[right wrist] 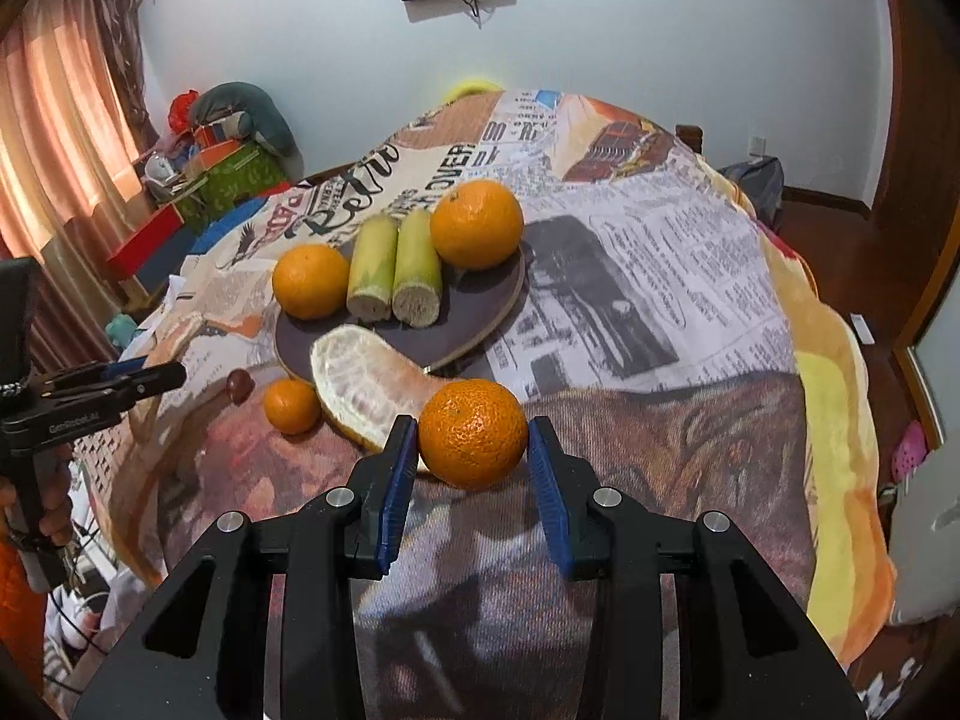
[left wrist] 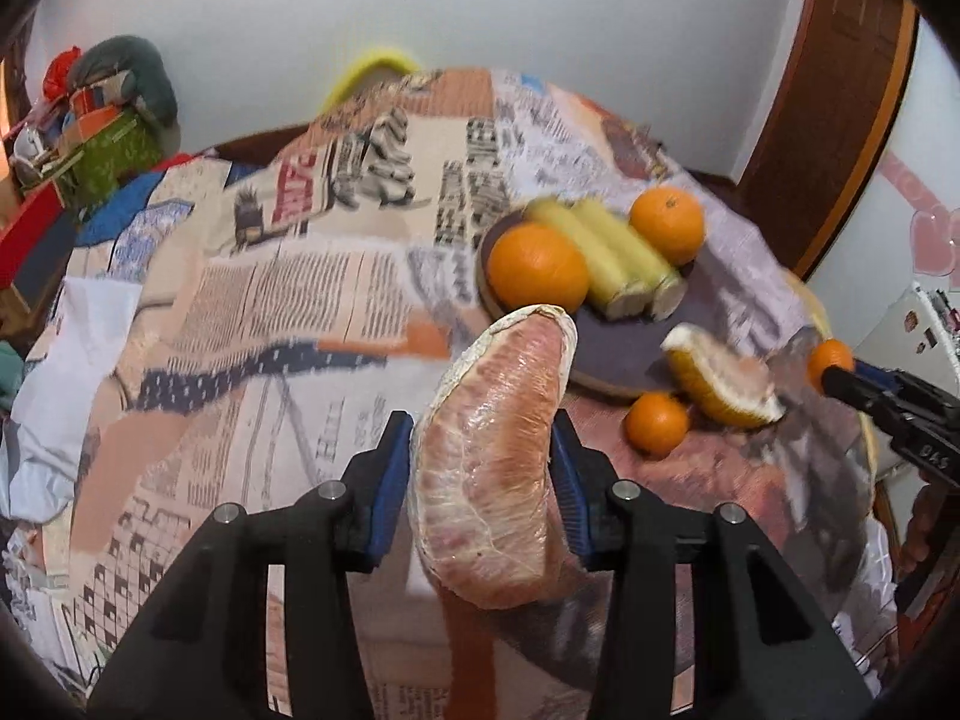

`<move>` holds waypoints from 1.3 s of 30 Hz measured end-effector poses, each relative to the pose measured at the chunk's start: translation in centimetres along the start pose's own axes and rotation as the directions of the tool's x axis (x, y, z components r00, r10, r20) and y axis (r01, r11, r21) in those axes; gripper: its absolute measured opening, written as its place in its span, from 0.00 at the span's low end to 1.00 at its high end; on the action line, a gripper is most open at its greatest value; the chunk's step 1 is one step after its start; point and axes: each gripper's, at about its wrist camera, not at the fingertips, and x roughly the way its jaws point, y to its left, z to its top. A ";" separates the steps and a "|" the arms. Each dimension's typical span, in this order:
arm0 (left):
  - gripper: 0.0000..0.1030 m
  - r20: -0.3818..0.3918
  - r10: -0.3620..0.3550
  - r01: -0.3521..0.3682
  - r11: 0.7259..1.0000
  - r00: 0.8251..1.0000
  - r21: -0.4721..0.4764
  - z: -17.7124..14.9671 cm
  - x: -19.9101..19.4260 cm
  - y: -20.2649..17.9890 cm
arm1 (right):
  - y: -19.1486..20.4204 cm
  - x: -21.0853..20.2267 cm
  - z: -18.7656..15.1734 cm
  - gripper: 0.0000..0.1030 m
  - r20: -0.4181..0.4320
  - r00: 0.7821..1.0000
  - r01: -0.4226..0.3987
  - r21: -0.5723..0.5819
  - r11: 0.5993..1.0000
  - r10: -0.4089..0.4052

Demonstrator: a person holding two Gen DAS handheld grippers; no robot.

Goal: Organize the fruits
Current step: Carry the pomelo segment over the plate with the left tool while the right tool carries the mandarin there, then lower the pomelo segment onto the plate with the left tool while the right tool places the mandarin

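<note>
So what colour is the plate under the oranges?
Dark purple plate with a tan rim, clearest in the right wrist view.

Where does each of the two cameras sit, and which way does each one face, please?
Left wrist: on the left gripper, looking down along its fingers at the pomelo segment they clamp; right gripper at right edge.
Right wrist: on the right gripper, which clamps a mandarin; the left gripper and a hand show.
Shared: the dark plate, pomelo peel.

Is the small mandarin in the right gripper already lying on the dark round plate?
No, the small mandarin sits between the right gripper pads, nearer the camera than the dark round plate.
</note>
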 end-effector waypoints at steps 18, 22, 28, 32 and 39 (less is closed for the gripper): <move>0.43 0.101 -0.094 0.090 0.995 0.990 0.043 6.2 1.2 -4.2 | -0.2 1.2 4.2 0.33 0.076 0.997 -0.008 -0.028 1.000 0.010; 0.43 0.104 -0.103 0.097 0.994 0.989 0.054 6.9 2.2 -5.0 | -0.3 2.4 4.8 0.33 0.066 0.998 -0.018 -0.027 0.999 0.020; 0.43 0.085 -0.117 0.113 0.992 0.989 0.056 7.5 4.2 -5.6 | -0.4 4.4 5.4 0.33 0.043 0.999 -0.020 -0.041 0.999 0.022; 0.43 0.072 -0.118 0.114 0.992 0.990 0.062 8.0 5.6 -6.0 | -0.5 5.6 5.7 0.33 0.026 0.999 -0.024 -0.048 0.999 0.025; 0.43 0.057 -0.106 0.101 0.992 0.993 0.078 8.6 7.5 -6.7 | -0.7 7.6 6.2 0.33 -0.013 0.999 -0.043 -0.053 0.998 0.042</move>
